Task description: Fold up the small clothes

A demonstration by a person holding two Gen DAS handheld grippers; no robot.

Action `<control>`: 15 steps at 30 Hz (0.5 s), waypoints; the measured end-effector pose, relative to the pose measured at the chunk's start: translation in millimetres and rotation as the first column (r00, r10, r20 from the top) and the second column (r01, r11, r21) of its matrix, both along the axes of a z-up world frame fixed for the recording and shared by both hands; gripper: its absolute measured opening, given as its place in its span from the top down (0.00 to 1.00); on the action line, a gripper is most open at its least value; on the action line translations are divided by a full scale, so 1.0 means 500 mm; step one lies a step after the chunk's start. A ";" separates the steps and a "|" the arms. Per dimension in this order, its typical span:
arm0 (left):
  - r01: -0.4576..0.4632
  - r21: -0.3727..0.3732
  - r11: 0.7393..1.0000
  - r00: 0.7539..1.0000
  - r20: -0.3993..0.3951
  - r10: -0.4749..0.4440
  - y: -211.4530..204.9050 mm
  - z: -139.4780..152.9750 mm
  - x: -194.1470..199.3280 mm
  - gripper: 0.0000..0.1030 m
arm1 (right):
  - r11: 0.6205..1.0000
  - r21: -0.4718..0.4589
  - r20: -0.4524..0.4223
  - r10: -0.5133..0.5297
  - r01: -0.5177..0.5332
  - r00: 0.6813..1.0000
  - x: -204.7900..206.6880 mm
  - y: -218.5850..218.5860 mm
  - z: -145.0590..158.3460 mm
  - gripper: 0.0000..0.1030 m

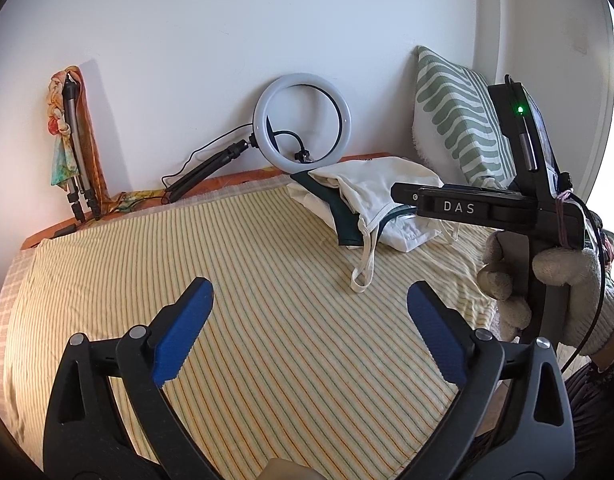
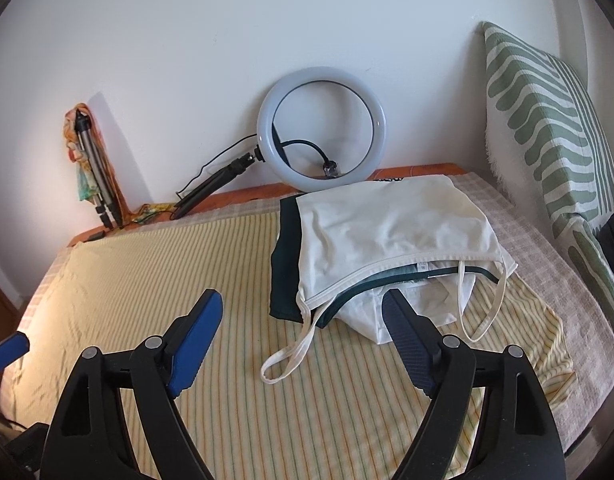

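Judging progress: the folding appears partly done at most; a small pile of clothes is seen at the far right of the bed, and nothing is held.
Pile: a white strappy top is laid over a dark green garment, with another white piece tucked beneath at the near edge.
State of pile: the top is seen lying fairly flat and roughly squared, yet its straps are left trailing loose onto the striped sheet; whether it counts as folded cannot be told.
Left tongs: the fingers are held wide apart over bare sheet, near and left of the pile, with nothing between them.
Right tongs: the fingers are spread apart and empty; the right finger is seen just in front of the pile's near edge, though contact cannot be confirmed.
Work left: by this view, the straps remain to be tucked in, and the green garment and lower white piece may yet need folding.
Surroundings: a ring light is propped against the far wall, and a green patterned pillow stands at the far right.
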State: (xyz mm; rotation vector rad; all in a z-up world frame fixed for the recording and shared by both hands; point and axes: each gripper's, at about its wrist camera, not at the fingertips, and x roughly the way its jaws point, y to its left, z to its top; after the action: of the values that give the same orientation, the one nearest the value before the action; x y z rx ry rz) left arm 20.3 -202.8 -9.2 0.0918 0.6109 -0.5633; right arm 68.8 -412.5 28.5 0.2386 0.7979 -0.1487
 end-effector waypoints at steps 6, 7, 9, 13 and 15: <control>-0.003 0.001 1.000 1.000 -0.001 0.003 -0.001 0.000 -0.001 0.03 | 1.000 0.013 -0.005 0.000 0.000 1.000 0.005 0.002 -0.004 0.20; -0.004 0.001 1.000 1.000 -0.002 0.004 0.000 0.001 -0.001 0.03 | 1.000 0.014 -0.007 0.002 -0.002 1.000 0.006 0.002 -0.004 0.20; -0.006 0.001 1.000 1.000 -0.002 0.006 0.001 0.001 0.000 0.03 | 1.000 0.015 -0.007 0.003 -0.003 1.000 0.007 0.003 -0.006 0.20; -0.009 0.000 1.000 1.000 -0.004 0.009 0.002 0.000 -0.001 0.03 | 1.000 0.017 -0.010 0.009 -0.009 1.000 0.010 0.006 -0.008 0.20; -0.008 0.000 1.000 1.000 -0.004 0.008 0.002 0.000 -0.001 0.03 | 1.000 0.019 -0.012 0.012 -0.012 1.000 0.010 0.008 -0.009 0.20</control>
State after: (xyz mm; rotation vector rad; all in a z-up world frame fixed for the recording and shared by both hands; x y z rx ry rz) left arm 19.6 -201.7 -9.1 0.0878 0.6151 -0.5559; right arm 73.7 -408.7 24.2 0.2505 0.8131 -0.1315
